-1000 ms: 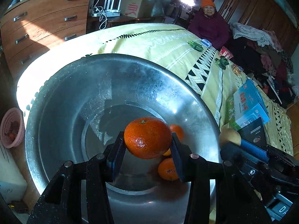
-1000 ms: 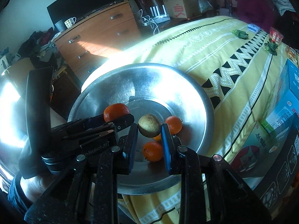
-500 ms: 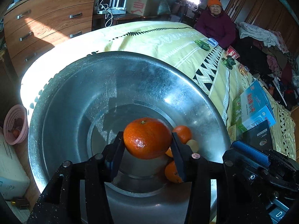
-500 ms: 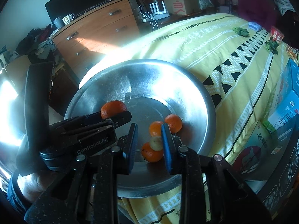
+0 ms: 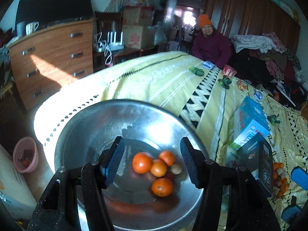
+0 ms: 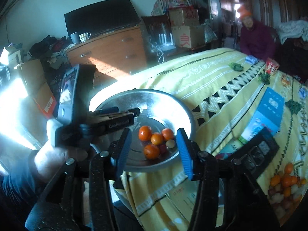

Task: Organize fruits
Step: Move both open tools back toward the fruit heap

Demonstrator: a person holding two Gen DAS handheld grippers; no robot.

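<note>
A wide steel basin sits on the yellow bedspread. In it lie several oranges, a small yellowish-brown fruit and a small red fruit. My left gripper is open and empty, raised above the basin. My right gripper is open and empty, raised at the basin's near side. The left gripper also shows in the right wrist view, over the basin's left rim. A pile of more fruit lies on the bed at the right.
A blue carton and a dark box lie on the bed right of the basin. Small green and red items lie farther back. A person sits at the far end. A wooden dresser and pink basket stand left.
My left gripper opened and dropped its orange into the basin, then rose. My right gripper, which had released the yellowish-brown fruit, opened wide and pulled back and up.
</note>
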